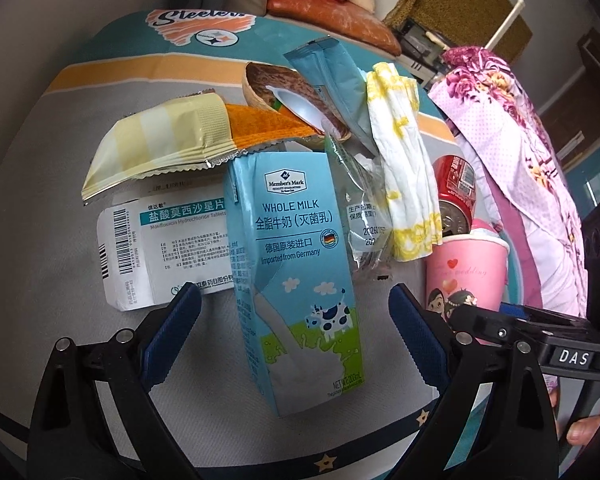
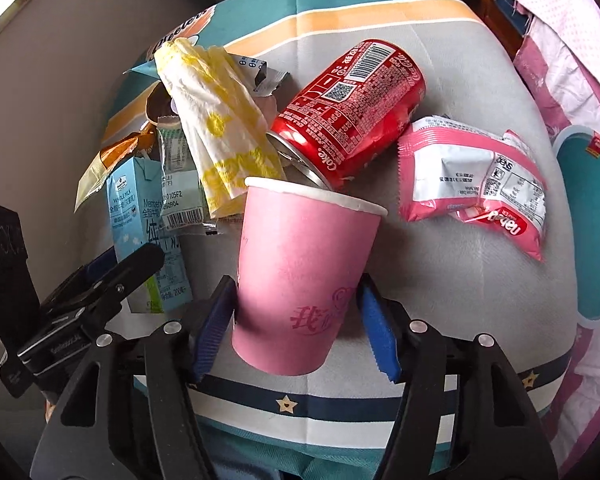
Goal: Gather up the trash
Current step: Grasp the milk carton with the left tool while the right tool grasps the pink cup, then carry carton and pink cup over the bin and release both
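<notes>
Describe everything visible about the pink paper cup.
The pink paper cup has a rolled white rim, an open mouth and faint printed red characters; the left wrist view shows cartoon figures and hearts. It stands slightly tilted on the grey cloth, between the right gripper's blue padded jaws, which sit against its lower sides. The red soda can lies right behind its rim.

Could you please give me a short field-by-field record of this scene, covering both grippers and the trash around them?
surface: patterned cloth
left gripper: open, astride the upright milk carton, pads clear of it
right gripper: left pad touching the pink paper cup, right pad at its edge; grip uncertain
cup rim: touching the red can, which lies on its side
other trash: pink snack packet, yellow-printed tissue, medicine box
</notes>
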Motion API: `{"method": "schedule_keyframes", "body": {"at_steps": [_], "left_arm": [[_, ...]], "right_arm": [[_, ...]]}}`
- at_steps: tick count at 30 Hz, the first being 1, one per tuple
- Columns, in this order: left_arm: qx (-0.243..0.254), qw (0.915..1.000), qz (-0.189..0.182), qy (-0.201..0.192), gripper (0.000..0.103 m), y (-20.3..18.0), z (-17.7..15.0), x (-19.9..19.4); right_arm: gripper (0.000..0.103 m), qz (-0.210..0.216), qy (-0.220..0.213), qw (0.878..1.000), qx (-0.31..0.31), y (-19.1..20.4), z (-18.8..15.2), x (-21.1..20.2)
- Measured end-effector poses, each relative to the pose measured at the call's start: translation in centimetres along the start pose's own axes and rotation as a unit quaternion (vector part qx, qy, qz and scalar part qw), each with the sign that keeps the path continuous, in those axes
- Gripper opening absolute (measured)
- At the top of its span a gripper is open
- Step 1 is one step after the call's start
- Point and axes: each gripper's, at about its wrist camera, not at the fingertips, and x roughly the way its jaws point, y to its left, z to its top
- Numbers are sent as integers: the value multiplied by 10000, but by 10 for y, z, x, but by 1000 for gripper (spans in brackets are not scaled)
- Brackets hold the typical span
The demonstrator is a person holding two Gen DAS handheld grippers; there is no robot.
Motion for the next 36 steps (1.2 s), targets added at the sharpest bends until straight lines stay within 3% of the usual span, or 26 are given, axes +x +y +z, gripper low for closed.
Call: {"method": "schedule_keyframes", "body": {"at_steps": [1, 3, 4, 12, 24, 36], "left_arm": [[27, 10000, -1, -1, 86, -1, 0, 0], [65, 10000, -33, 52, 65, -3, 0, 2], [73, 9999, -27, 77, 62, -3, -1, 3], [78, 9999, -30, 106, 62, -1, -19, -7], [279, 9983, -466, 192, 62, -22, -42, -25], [725, 9949, -637, -282, 62, -65, -32, -64]], "right_arm": [[59, 0, -11, 10000, 13, -3, -2, -3], [59, 6, -28, 10000, 56, -8, -6, -6], [59, 0, -34, 10000, 73, -11, -8, -8], [59, 42, -91, 9998, 143, -20, -17, -11], [59, 221, -419, 9987, 204, -33, -20, -34], [59, 272, -966, 9941, 407, -65, -19, -74]]}}
